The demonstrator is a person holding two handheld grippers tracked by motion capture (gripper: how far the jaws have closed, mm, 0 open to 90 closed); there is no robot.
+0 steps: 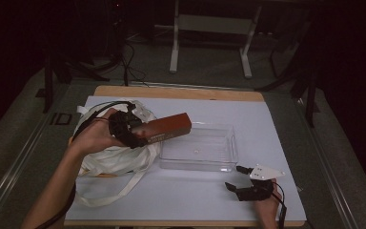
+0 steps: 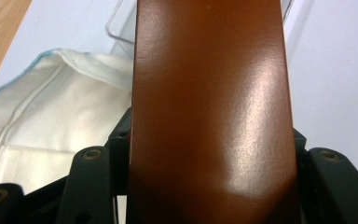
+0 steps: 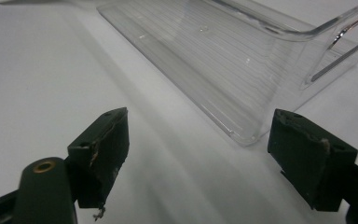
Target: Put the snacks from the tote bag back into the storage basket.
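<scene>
At the left side of the table (image 1: 181,195), covered by a white sheet, lies a white cloth bag (image 1: 119,160) with long straps that trail toward the near edge. The person's left hand (image 1: 95,136) is held above the bag and carries the left gripper (image 1: 136,131). Its jaws are closed on one end of a reddish-brown rectangular box (image 1: 167,129), which sticks out to the right, raised off the table, with its far end over the left rim of a clear plastic tray (image 1: 228,143). In the left gripper view the box (image 2: 209,112) runs up the middle between the black jaws, glossy and plain on its upper face, with the bag (image 2: 51,126) to the left below it and a corner of the tray (image 2: 114,35) beyond.

The tray sits near the middle of the table, just right of the bag, and nothing lies on its floor.

Toward the near right corner of the table, the right gripper (image 1: 236,177) rests low by the sheet with its grey plate on top, just in front of the tray's near right corner. In the right gripper view the right gripper (image 3: 198,140) has its jaws spread wide with nothing between them, and the tray's near wall (image 3: 242,107) stands just ahead of them.
</scene>
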